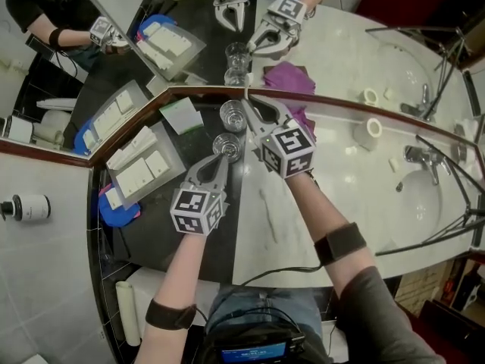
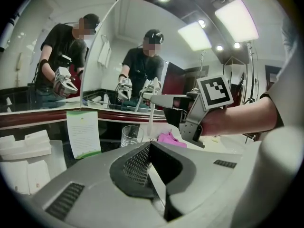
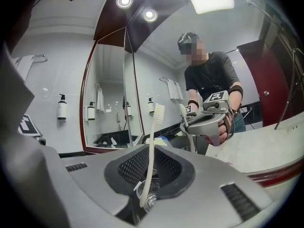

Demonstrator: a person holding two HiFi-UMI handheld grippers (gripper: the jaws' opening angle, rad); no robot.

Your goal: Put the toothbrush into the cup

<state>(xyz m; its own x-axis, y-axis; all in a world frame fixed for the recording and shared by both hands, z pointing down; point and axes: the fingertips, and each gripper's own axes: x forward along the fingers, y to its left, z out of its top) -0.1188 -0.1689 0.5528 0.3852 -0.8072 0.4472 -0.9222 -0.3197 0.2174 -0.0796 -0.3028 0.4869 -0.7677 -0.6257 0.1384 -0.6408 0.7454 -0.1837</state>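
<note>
A white toothbrush stands upright between the jaws of my right gripper, bristle head up; the gripper is shut on its handle. In the head view that gripper reaches beside the far one of two clear glass cups, close to the mirror. The near cup stands just in front of my left gripper, which is shut and empty. From the left gripper view a cup stands ahead, with the right gripper holding the toothbrush over the counter behind it.
A purple cloth lies right of the cups. On the dark counter to the left are a clear tray of white packets and a green-edged card. A sink with faucet sits far right. Mirrors back the counter.
</note>
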